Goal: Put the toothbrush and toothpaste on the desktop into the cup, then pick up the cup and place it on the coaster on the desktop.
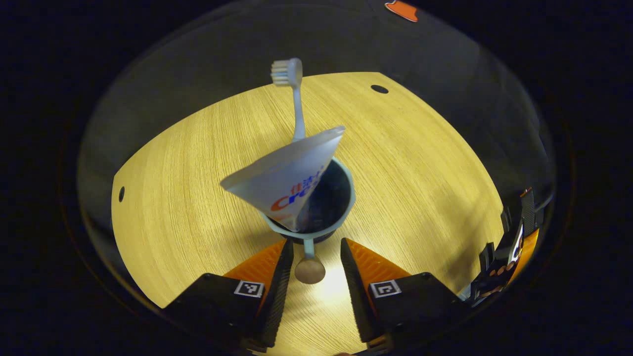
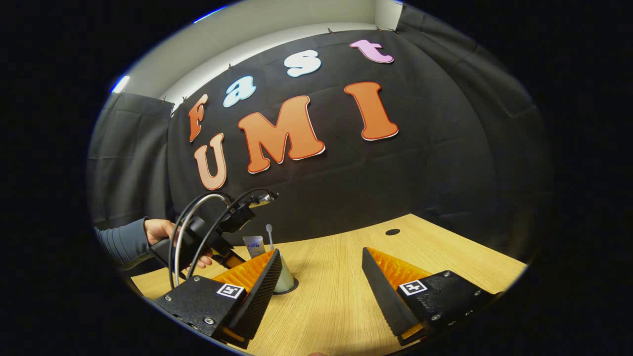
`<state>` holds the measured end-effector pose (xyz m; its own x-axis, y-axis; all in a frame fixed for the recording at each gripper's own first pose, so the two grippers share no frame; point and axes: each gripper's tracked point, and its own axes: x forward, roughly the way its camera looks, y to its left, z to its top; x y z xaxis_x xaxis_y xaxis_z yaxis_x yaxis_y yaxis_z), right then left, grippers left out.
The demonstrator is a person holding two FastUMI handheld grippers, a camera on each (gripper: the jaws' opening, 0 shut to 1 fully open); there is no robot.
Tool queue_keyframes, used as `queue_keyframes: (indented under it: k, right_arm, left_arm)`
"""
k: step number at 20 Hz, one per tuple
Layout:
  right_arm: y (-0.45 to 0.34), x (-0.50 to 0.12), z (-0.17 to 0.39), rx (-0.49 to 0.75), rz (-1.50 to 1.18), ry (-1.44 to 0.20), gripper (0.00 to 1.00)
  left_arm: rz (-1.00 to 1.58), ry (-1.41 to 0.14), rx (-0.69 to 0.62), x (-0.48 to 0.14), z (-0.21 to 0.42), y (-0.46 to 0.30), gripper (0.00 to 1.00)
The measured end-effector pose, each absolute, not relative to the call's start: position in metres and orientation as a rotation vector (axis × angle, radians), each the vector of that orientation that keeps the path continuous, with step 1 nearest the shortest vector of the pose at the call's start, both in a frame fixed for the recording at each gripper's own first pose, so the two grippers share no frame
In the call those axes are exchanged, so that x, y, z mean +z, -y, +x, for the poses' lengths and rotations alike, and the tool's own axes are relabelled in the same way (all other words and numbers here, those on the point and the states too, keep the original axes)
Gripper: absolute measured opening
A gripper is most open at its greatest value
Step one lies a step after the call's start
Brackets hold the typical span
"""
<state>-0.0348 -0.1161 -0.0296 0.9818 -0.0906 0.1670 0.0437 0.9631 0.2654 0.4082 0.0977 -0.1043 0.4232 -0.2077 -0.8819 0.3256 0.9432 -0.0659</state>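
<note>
We are looking down over the left gripper (image 1: 316, 259), and its fingers (image 1: 279, 282) are spread apart with nothing pinched between them. The cup (image 1: 341, 198) sits on the table (image 1: 420, 173) right ahead of those fingers, and its handle (image 1: 309, 264), with a round knob at the end, pokes back toward us into the open gap, clear of both fingers as far as we can tell. Inside the cup we see the toothpaste (image 1: 282, 183) tube standing cap-down and leaning off the cup's near-left rim, and behind it the toothbrush (image 1: 295, 99) rising handle-down, bristles up, tilted toward the far side of the cup. A dark ring shows under the cup's base, which looks like the coaster (image 1: 301, 240), with the cup resting on it. Switching to the right gripper view, the right gripper (image 2: 319, 279) hangs above the table (image 2: 445, 257) with its fingers (image 2: 383, 291) wide and empty. From here the cup (image 2: 286, 278) peeks out just behind this gripper's left finger, on the dark coaster (image 2: 292, 288), with the toothpaste (image 2: 254, 245) and the toothbrush (image 2: 269, 236) sticking up above it. Just left of the cup, a hand (image 2: 160, 231) in a grey sleeve (image 2: 118, 242) holds the left gripper (image 2: 232, 257), cables looping over it.
</note>
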Motion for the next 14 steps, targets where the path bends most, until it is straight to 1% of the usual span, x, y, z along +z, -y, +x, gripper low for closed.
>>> queue_keyframes:
  k: [1,2,3,4,5,6,7,8,9,14]
  right_arm:
    - [0.112,-0.027,-0.033,-0.066,0.259,0.183,0.98]
    - [0.107,-0.024,-0.034,-0.064,0.25,0.19,0.98]
    - [0.105,-0.022,-0.032,-0.066,0.239,0.195,0.98]
    - [0.101,-0.019,-0.031,-0.068,0.224,0.199,0.98]
    - [0.096,-0.015,-0.03,-0.068,0.211,0.201,0.98]
    - [0.091,-0.012,-0.029,-0.065,0.2,0.203,0.98]
    - [0.087,-0.009,-0.027,-0.061,0.192,0.205,0.98]
    - [0.082,-0.005,-0.026,-0.057,0.184,0.208,0.98]
    - [0.076,-0.001,-0.024,-0.053,0.175,0.212,0.98]
    - [0.046,0.008,-0.015,-0.024,0.115,0.216,0.98]
  left_arm:
    - [0.143,-1.056,-0.335,-0.084,0.387,-0.067,0.64]
    - [0.168,-1.025,-0.333,-0.104,0.299,-0.103,0.71]
    - [0.186,-0.994,-0.329,-0.064,0.352,-0.035,0.75]
    - [0.197,-0.965,-0.328,-0.059,0.374,-0.1,0.81]
    - [0.199,-0.934,-0.325,-0.102,0.426,-0.132,0.89]
    - [0.197,-0.9,-0.321,-0.073,0.393,-0.132,0.98]
    - [0.194,-0.866,-0.31,-0.051,0.375,-0.129,0.98]
    - [0.195,-0.828,-0.297,-0.057,0.396,-0.128,0.99]
    - [0.194,-0.786,-0.279,-0.038,0.377,-0.136,0.99]
    - [0.196,-0.503,-0.149,0.013,0.377,-0.178,1.0]
